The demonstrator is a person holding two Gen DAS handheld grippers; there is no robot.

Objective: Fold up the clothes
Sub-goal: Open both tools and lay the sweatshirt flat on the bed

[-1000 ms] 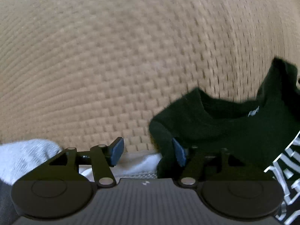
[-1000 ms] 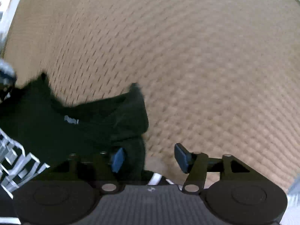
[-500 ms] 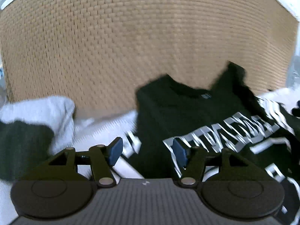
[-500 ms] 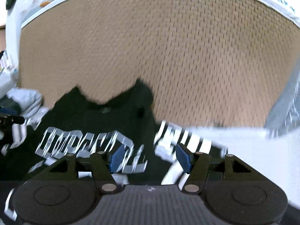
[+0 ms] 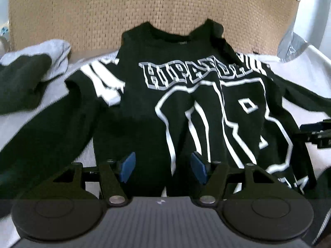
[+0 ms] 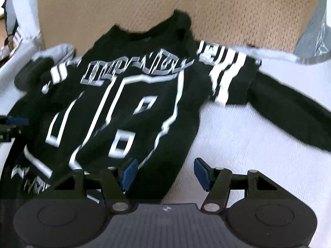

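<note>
A black long-sleeved jersey [image 5: 186, 95] with white lettering, a big outlined number and striped shoulders lies spread face up on a white sheet [image 5: 12, 122], its collar toward the woven headboard [image 5: 144, 6]. In the right wrist view the same jersey [image 6: 124, 95] stretches one sleeve out to the right. My left gripper [image 5: 162, 169] hovers open over the jersey's lower left part, nothing between its blue pads. My right gripper [image 6: 165, 172] stands open at the jersey's lower right edge, over cloth and sheet. The other gripper's tip shows at each view's side edge.
A grey and dark green garment [image 5: 31, 70] lies bunched at the left by the headboard. A grey printed cloth [image 5: 293, 45] sits at the right end. White sheet [image 6: 258, 136] lies bare to the jersey's right.
Both grippers have pulled back from the collar near the headboard toward the jersey's lower part. The whole printed front has come into view. The jaws stand at the same width.
</note>
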